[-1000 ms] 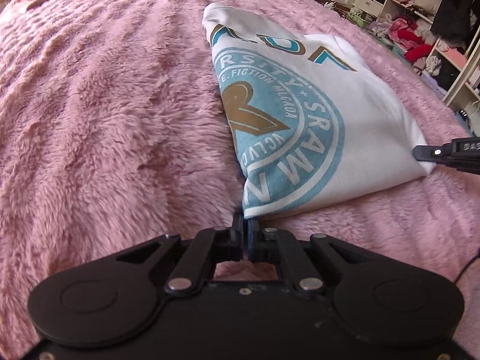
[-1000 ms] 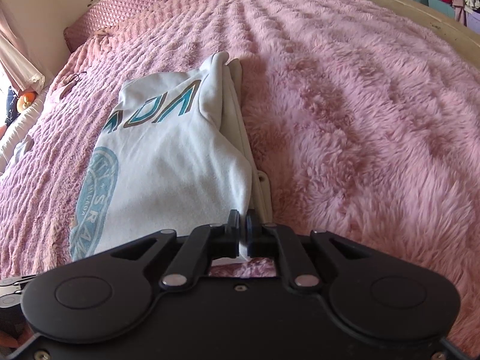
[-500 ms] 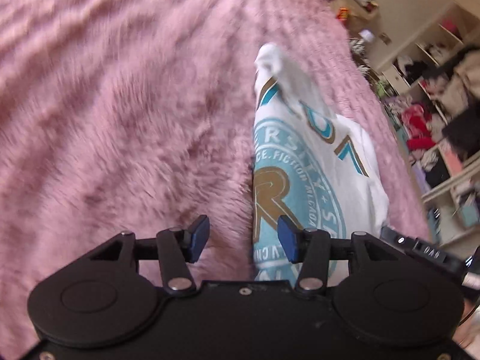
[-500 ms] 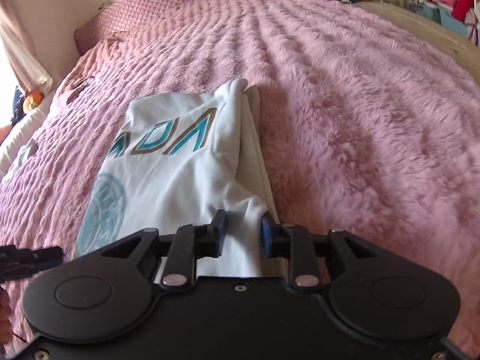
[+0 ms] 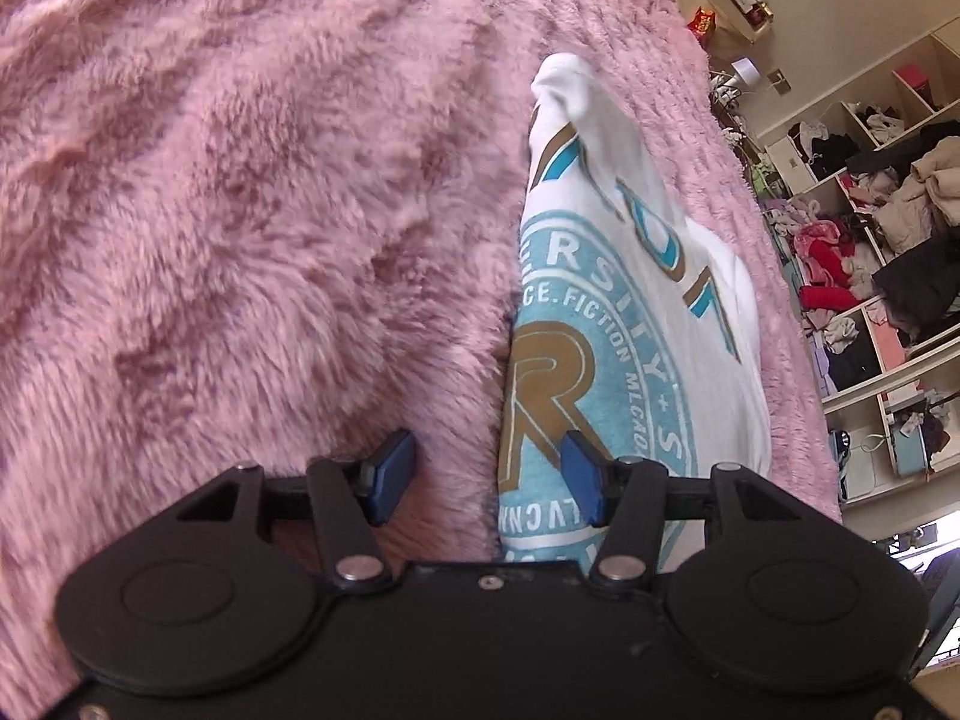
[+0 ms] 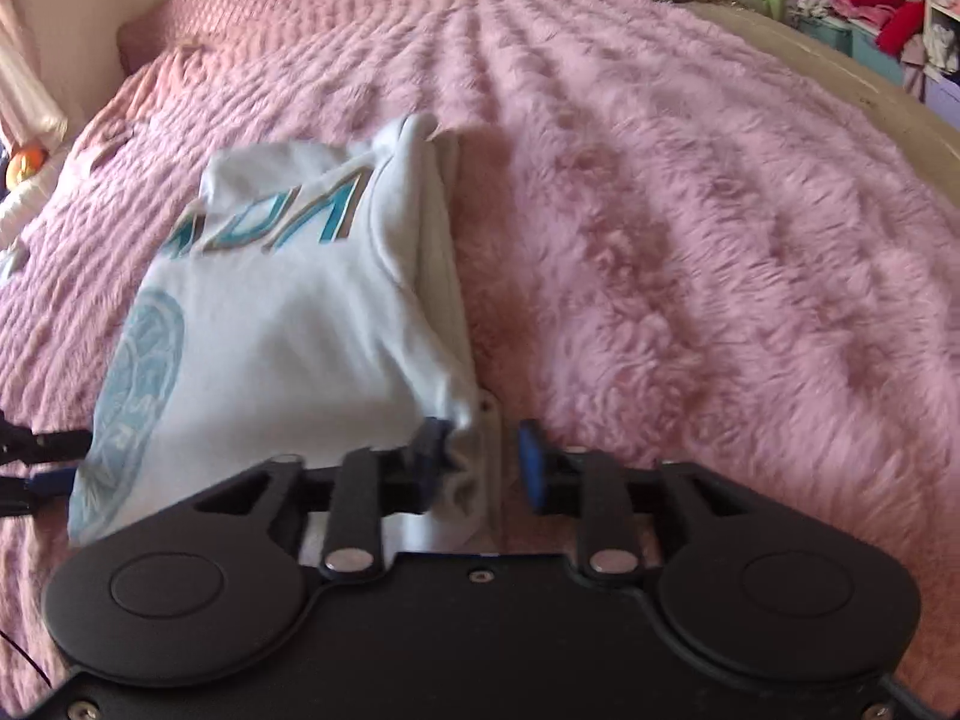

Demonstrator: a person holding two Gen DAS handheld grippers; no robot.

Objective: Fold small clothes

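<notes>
- A white shirt (image 5: 606,324) with a teal and gold crest lies folded into a narrow stack on a pink fleece bed (image 5: 240,210), its print facing up.
- The left tool (image 5: 486,477) sits at the shirt's near edge, its jaws opening; the folded edge lies between the 2 blue pads (image 5: 390,474), but neither presses on it.
- The right tool (image 6: 480,462) is at the opposite near corner, its jaws also opening; the layered edge and a white tag (image 6: 489,438) sit between its pads, apparently let go.
- Both tools being at the same end of the stack suggests a fold has just been laid down and the cloth set free to settle.
- Cluttered shelves (image 5: 870,240) of clothes stand beyond the bed's far side.
- Another fold may follow; the stack looks long for its width.
</notes>
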